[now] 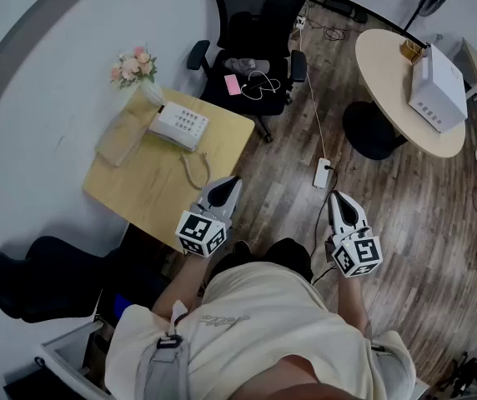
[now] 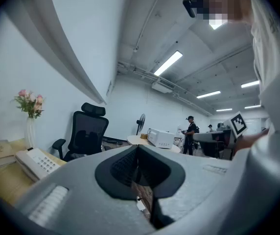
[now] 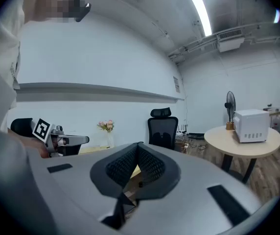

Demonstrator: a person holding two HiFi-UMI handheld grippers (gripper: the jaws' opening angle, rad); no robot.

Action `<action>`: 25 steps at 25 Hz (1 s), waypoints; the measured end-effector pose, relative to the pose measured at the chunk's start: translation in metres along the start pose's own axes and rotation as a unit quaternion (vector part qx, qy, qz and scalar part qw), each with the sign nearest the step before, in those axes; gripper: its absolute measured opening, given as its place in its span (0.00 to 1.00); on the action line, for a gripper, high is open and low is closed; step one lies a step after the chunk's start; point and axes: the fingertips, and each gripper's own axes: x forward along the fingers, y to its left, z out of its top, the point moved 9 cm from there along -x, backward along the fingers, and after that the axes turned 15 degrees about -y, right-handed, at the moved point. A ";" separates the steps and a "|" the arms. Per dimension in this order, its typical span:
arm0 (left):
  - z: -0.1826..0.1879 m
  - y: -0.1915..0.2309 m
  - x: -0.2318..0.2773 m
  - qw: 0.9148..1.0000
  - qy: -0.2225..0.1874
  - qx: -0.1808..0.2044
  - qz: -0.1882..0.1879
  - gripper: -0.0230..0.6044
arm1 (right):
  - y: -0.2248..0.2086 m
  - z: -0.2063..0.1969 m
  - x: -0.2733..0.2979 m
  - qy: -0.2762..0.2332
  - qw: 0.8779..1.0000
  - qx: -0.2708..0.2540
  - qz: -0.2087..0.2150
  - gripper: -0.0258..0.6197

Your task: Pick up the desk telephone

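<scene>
The desk telephone [image 1: 178, 126] is white with a keypad and a coiled cord. It sits at the far side of a small wooden desk [image 1: 143, 192], handset on its cradle. My left gripper [image 1: 228, 182] is shut and empty, hovering over the desk's near right edge, well short of the phone. In the left gripper view the telephone [image 2: 34, 162] lies low at the left, beyond the closed left gripper [image 2: 137, 149]. My right gripper [image 1: 336, 197] is shut and empty too, held over the wooden floor to the right. The right gripper [image 3: 139, 146] looks toward the desk and chair.
A vase of pink flowers [image 1: 138, 67] and a tan book [image 1: 122, 137] stand beside the phone. A black office chair [image 1: 251, 40] is behind the desk. A round table [image 1: 389, 73] carries a white appliance [image 1: 435, 90]. A power strip [image 1: 322, 172] and cable lie on the floor.
</scene>
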 end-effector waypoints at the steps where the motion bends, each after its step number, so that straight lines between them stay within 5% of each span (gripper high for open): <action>1: 0.002 0.004 0.000 1.000 -0.001 -0.004 0.002 0.06 | 0.002 0.000 0.002 0.001 1.000 0.004 0.000 0.04; 10: -0.004 0.031 0.020 1.000 0.011 -0.016 -0.003 0.06 | -0.003 0.000 0.027 0.011 1.000 -0.011 -0.009 0.04; 18: -0.017 0.057 0.088 0.999 0.041 -0.012 -0.006 0.06 | -0.046 -0.028 0.089 0.044 0.999 -0.008 0.019 0.04; 25: -0.002 0.100 0.162 0.997 0.046 0.002 0.062 0.07 | -0.109 -0.027 0.198 0.032 0.995 0.011 0.090 0.04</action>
